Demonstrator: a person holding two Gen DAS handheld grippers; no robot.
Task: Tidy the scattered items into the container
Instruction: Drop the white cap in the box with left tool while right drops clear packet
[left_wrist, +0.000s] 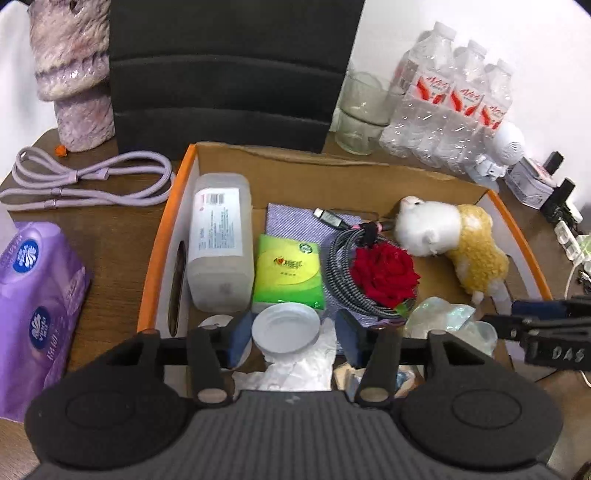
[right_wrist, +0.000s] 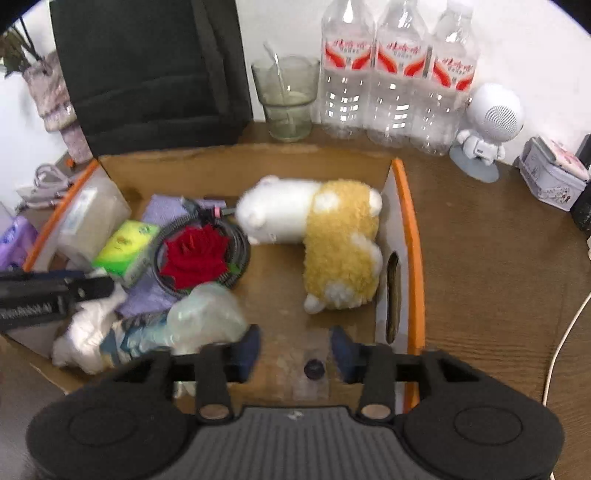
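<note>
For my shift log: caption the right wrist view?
Open right gripper above cardboard box holding plush toy, red rose, coiled cable.

My left gripper (left_wrist: 291, 338) has its jaws spread wide, pointing toward twelve o'clock. My right gripper (right_wrist: 294, 347) points likewise, jaws parted, nothing between them.

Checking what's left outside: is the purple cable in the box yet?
Out. The purple cable lies coiled on the table, left of the box's orange edge.

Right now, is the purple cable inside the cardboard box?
No, the purple cable lies on the table left of the cardboard box.
</note>
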